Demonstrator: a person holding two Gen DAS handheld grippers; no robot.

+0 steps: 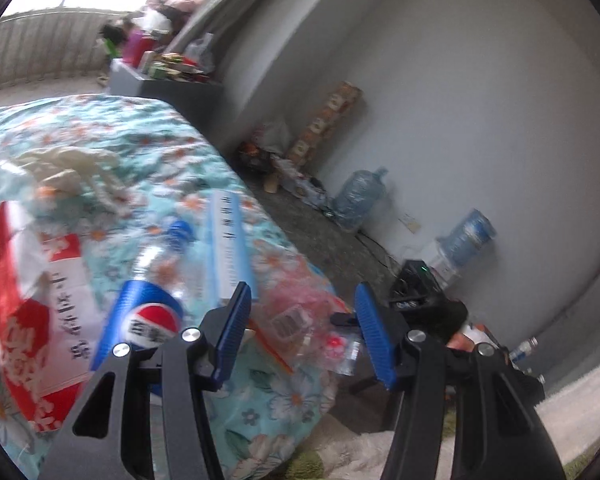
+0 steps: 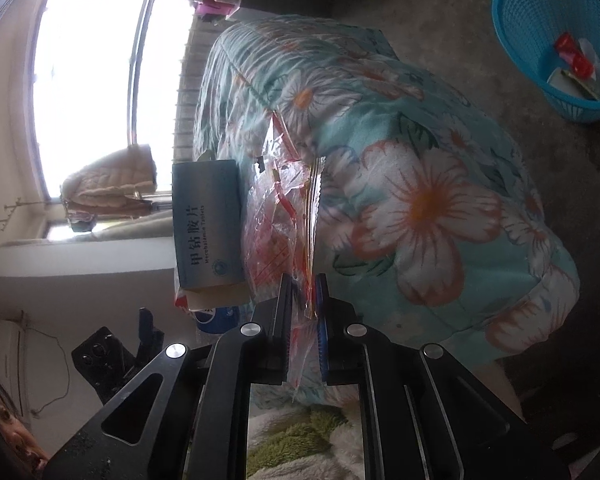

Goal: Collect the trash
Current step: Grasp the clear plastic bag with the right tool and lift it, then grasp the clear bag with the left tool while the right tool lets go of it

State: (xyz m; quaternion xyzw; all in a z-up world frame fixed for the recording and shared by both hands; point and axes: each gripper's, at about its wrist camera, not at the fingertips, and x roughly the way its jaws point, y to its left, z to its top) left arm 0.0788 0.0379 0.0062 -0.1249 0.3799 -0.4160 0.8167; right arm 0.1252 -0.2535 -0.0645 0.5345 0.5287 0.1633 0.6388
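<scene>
Trash lies on a floral quilt (image 1: 152, 152). In the left wrist view I see a Pepsi bottle (image 1: 148, 304), a blue-white medicine box (image 1: 228, 240), a red-white plastic bag (image 1: 32, 320), crumpled white tissue (image 1: 76, 172) and a clear red-printed wrapper (image 1: 300, 316). My left gripper (image 1: 300, 332) is open and empty, just above the wrapper at the quilt's edge. In the right wrist view my right gripper (image 2: 305, 312) is shut on the clear wrapper (image 2: 280, 208), next to the medicine box (image 2: 208, 220). A blue mesh basket (image 2: 556, 36) stands on the floor with some trash inside.
Two large water jugs (image 1: 360, 196) and a black device (image 1: 416, 288) stand along the white wall. A grey cabinet (image 1: 156, 80) with clutter stands beyond the bed. A green-white fluffy rug (image 2: 300, 440) lies below the bed edge. The quilt (image 2: 420, 200) bulges over the bed corner.
</scene>
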